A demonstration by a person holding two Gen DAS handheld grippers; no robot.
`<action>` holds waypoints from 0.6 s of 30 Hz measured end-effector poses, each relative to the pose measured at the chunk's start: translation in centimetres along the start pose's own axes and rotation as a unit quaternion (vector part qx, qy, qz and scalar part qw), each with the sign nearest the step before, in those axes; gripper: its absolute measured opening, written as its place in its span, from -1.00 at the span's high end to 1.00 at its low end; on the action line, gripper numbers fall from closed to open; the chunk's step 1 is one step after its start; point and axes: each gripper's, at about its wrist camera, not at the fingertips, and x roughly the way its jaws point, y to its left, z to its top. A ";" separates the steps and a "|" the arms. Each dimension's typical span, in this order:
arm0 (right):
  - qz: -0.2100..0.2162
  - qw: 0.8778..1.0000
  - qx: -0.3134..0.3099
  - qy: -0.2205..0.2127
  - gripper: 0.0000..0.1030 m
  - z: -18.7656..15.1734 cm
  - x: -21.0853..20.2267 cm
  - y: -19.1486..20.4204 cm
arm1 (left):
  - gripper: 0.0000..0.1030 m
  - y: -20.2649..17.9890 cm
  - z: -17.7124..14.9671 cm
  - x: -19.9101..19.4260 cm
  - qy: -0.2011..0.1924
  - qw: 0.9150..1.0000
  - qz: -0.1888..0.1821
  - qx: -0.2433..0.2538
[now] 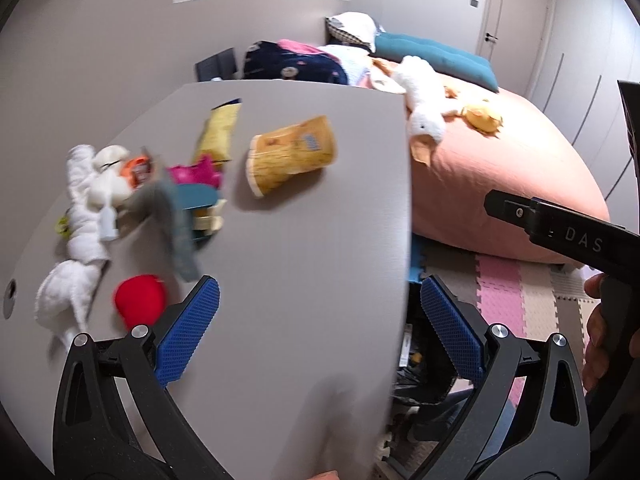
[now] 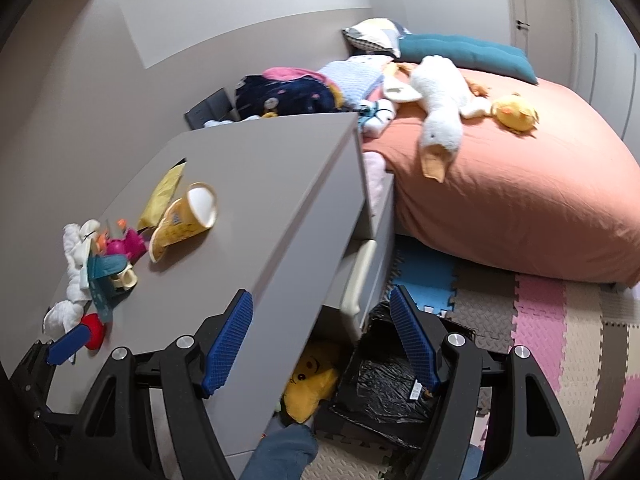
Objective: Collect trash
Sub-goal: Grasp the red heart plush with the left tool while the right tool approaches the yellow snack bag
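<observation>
While both grippers, left gripper (image 1: 320,296) and right gripper (image 2: 322,312), are gaping empty, the cup (image 1: 290,154) is lying mid-frame. Only the right view is showing the bin bag (image 2: 384,384), lower centre.

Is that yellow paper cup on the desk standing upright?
No, the yellow paper cup lies tipped on its side on the grey desk, its white inside facing out.

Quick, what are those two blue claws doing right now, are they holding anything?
Left gripper: open, holding nothing, above the desk.
Right gripper: open, holding nothing, over the desk's edge.
</observation>
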 end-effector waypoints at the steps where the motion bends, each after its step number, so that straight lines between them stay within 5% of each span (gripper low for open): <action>1: 0.004 1.000 -0.004 0.001 -0.40 0.1 0.3 0.7 | -0.89 0.7 0.0 -0.2 -0.004 1.000 0.007 -0.002; 11: 0.042 0.999 -0.029 0.012 -0.40 0.8 2.6 5.2 | -0.88 6.1 -0.3 -0.5 -0.020 0.998 0.040 -0.035; 18: 0.064 0.997 -0.032 0.018 -0.47 1.8 4.3 7.5 | -0.49 9.3 -0.5 1.3 -0.002 0.997 0.043 -0.062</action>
